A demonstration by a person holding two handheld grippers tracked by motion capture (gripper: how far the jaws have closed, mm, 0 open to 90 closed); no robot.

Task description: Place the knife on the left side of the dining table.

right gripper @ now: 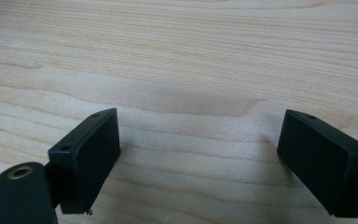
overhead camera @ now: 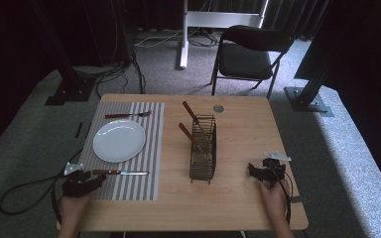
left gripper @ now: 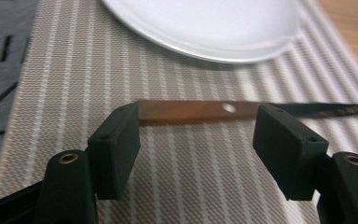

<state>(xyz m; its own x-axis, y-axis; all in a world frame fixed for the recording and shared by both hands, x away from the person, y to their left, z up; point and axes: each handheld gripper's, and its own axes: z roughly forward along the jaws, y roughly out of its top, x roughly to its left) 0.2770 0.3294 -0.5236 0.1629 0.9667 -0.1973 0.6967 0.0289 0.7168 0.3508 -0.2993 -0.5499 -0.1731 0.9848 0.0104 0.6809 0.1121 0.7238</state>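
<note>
The wooden-handled table knife [overhead camera: 120, 172] lies flat on the grey striped woven placemat [overhead camera: 141, 186], just on the near side of the round white plate [overhead camera: 119, 140]. Its brown handle, set with a pale rivet, points toward the left gripper [overhead camera: 95, 178] and its steel blade points toward the middle of the table. In the left gripper view the handle [left gripper: 196, 111] lies crosswise just beyond the jaw tips. The jaws stand apart with nothing between them, and no pad touches the knife.

The left hand [overhead camera: 73, 206] holds its gripper low at the mat's near left corner, pointing along the knife.

The right gripper [overhead camera: 259, 170] rests near the table's right edge, its jaws spread wide over the bare light wooden table [right gripper: 182, 56].

A black wire cutlery basket [overhead camera: 203, 148] stands mid-table, and a wooden-handled fork [overhead camera: 127, 115] lies beyond the plate.
</note>
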